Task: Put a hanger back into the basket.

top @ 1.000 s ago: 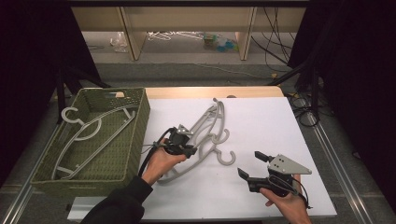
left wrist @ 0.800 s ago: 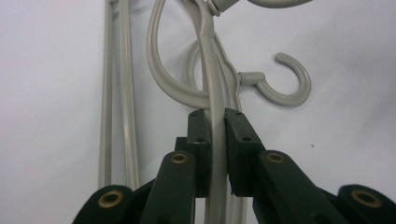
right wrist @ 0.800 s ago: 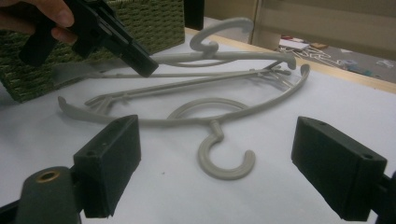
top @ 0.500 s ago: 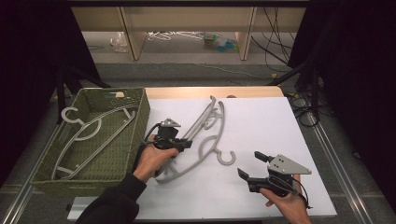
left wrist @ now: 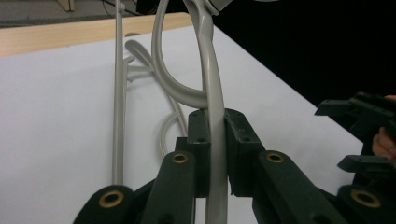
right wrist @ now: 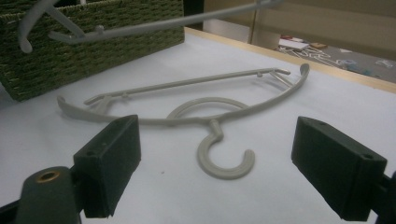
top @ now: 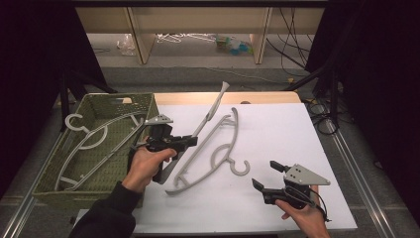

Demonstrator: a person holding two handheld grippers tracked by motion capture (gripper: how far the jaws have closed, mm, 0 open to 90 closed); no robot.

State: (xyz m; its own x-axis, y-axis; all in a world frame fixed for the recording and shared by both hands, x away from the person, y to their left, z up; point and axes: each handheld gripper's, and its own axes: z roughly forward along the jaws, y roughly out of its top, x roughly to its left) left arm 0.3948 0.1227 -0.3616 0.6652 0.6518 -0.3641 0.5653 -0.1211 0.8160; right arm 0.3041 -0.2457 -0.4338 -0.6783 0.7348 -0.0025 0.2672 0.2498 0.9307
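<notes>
White table (top: pixel 277 129) with green woven basket (top: pixel 54 173) and grey hanger (top: pixel 213 158) flat on it

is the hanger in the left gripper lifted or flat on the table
Lifted: the left gripper is shut on the hanger, whose far end tilts up above the table.

We see a desk (top: pixel 297 144) with a white top across the middle of the frame, and a bare wooden strip (top: pixel 267 97) along its far edge. At the top of the frame stand the pale wooden uprights of a shelf unit (top: pixel 141 34). Small clutter (top: pixel 233 44) lies on the grey floor between them. Black cables (top: pixel 292 39) trail down at upper right. A black stand (top: pixel 332 89) rises right of the desk, and dark curtains (top: pixel 376 99) close both sides.
</notes>
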